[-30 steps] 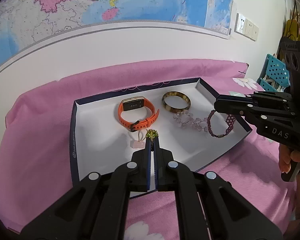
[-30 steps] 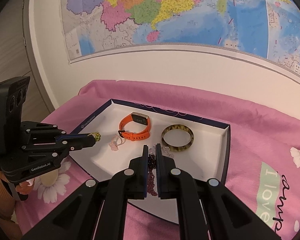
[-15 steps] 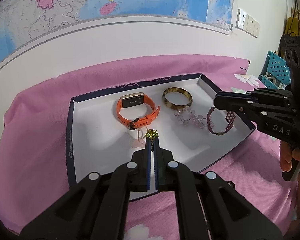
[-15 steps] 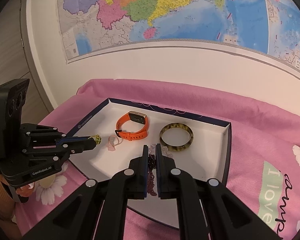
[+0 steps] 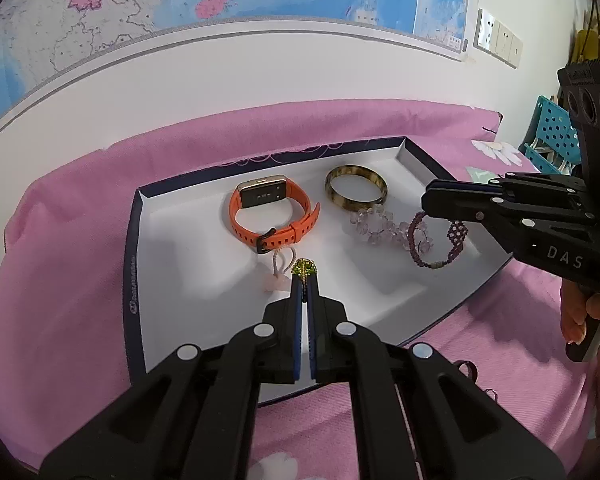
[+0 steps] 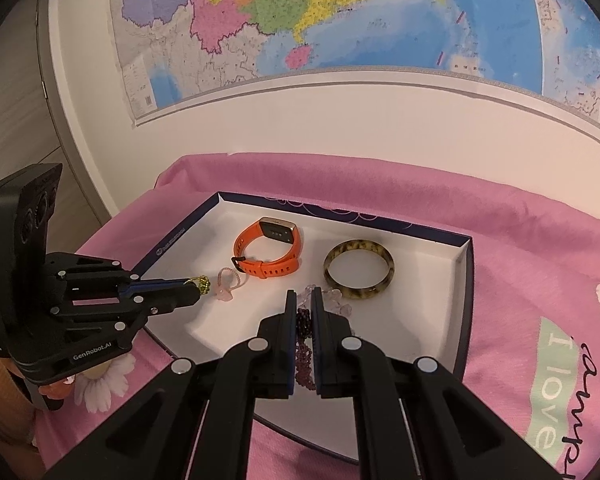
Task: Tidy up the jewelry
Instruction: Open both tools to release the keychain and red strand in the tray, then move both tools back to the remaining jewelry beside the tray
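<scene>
I have the left gripper clenched on a small green and gold beaded piece, which pokes out past the tips near the centre of the left wrist view, over the white tray. Just beyond it, toward the upper left, a pale pink cord ring lies beside the orange watch.

The right gripper looks pinched on the dark purple beaded bracelet, low centre in its own view, though whether the bracelet is lifted off the tray floor I cannot tell. The clear crystal bracelet crowds it, under the tortoiseshell bangle.

My aim is to set the green piece on bare tray at lower left, lowering until it touches before letting go, so it does not roll into the pink ring.
</scene>
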Tool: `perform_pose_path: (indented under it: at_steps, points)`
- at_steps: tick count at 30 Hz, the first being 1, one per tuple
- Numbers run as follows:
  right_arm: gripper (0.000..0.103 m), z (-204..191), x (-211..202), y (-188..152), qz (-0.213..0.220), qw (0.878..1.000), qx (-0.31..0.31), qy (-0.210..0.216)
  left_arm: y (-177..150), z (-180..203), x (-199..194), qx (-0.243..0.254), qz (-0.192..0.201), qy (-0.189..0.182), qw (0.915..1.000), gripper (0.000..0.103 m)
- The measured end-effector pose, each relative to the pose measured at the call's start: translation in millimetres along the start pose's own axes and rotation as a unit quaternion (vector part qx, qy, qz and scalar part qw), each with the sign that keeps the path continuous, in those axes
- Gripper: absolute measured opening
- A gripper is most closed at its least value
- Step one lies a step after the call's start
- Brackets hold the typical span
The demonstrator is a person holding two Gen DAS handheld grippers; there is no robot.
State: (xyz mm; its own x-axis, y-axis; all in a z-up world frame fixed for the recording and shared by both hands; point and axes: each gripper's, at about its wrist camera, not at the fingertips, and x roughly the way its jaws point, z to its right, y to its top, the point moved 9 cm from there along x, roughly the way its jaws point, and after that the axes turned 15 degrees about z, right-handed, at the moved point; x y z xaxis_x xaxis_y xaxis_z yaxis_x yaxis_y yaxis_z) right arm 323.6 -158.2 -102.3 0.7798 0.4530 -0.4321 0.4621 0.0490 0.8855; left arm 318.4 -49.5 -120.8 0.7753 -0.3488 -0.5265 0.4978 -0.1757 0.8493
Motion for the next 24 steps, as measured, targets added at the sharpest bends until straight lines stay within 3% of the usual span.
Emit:
perform_pose_path:
  at_steps: [15, 18, 24]
  points:
    - [0.010, 10.9, 18.5, -11.2, -0.027, 0.999, 0.013, -0.020, -8.4, -3.4, 10.0, -0.006, -0.017, 0.008, 0.9998, 0.005]
    - [0.014, 16.9, 18.4, -11.2, -0.023, 0.999, 0.015, -0.034, -5.5, -5.2, 3.4, -0.007, -0.007, 0.015, 0.9998, 0.015]
    - [0.022, 18.1, -0.8, -1.9, -0.001, 0.999, 0.011, -0.043, 2.5, 0.2, -22.9, -0.003, 0.023, 0.004, 0.9997, 0.022]
